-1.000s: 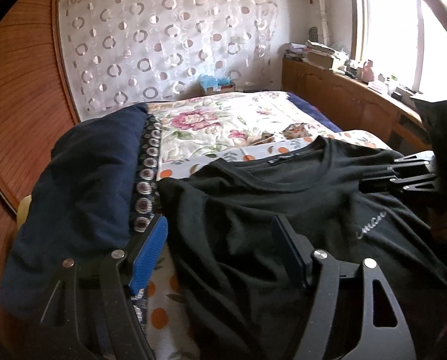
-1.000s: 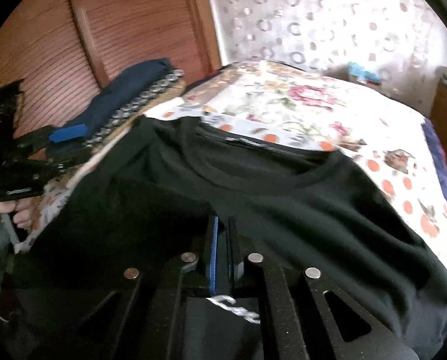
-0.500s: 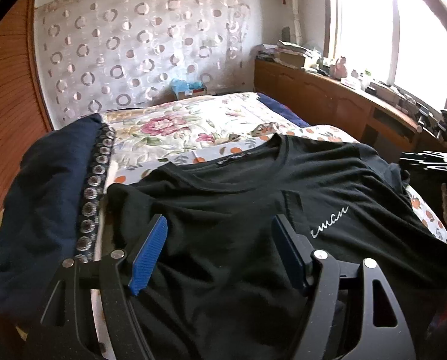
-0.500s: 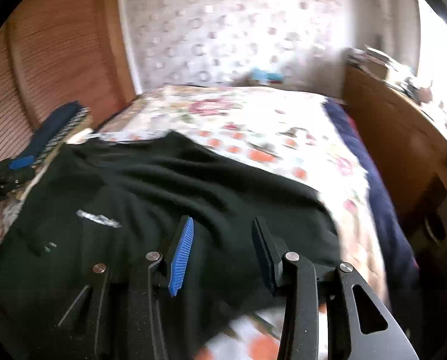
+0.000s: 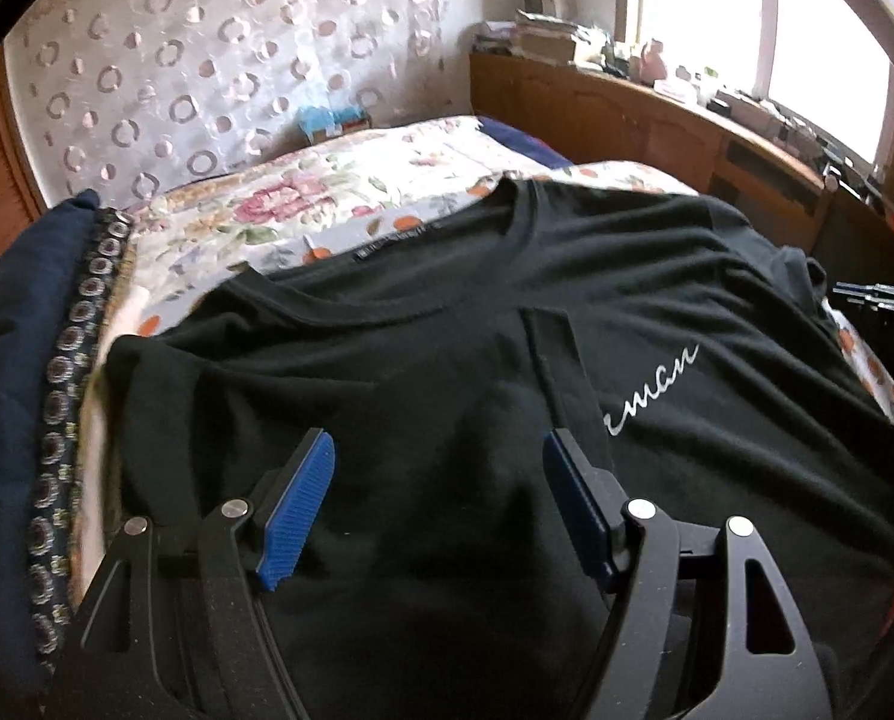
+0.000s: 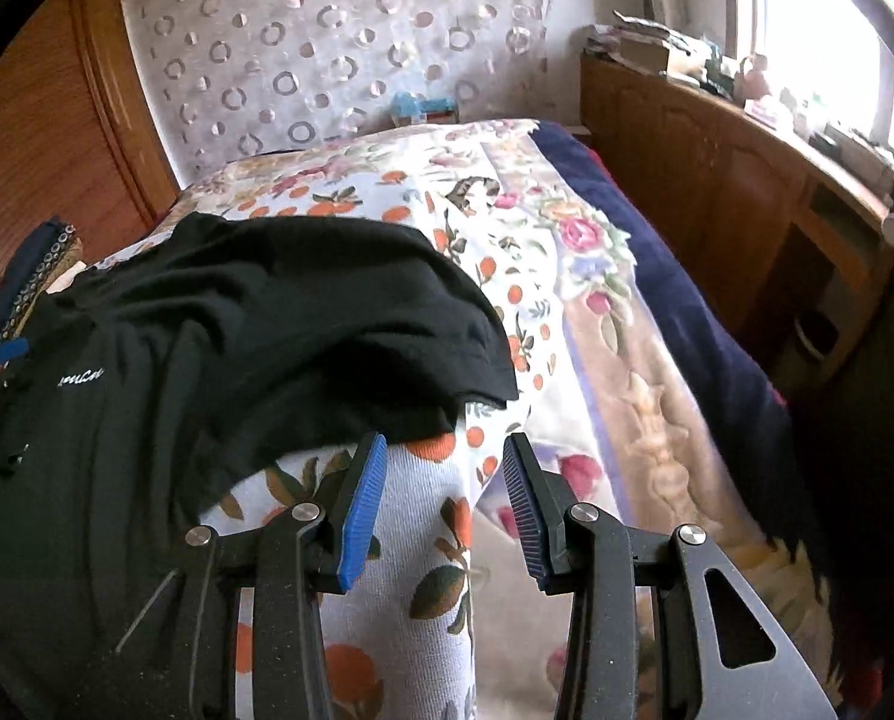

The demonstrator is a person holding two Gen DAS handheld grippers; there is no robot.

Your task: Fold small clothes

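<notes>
Since a second ago my right gripper (image 6: 441,504) has swung off the black T-shirt (image 5: 447,372) to its sleeve edge over the bedspread (image 6: 567,276), jaws just opened, empty. Left gripper (image 5: 438,510) hovers wide, empty. Best pinch the sleeve hem squarely.

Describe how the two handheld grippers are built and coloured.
The left gripper and the right gripper look alike: matte black angular linkage arms with triangular cutouts, round silver pivot screws, and two flat fingers faced with ribbed blue pads. No cables, markings or sleeves show in either view.
</notes>
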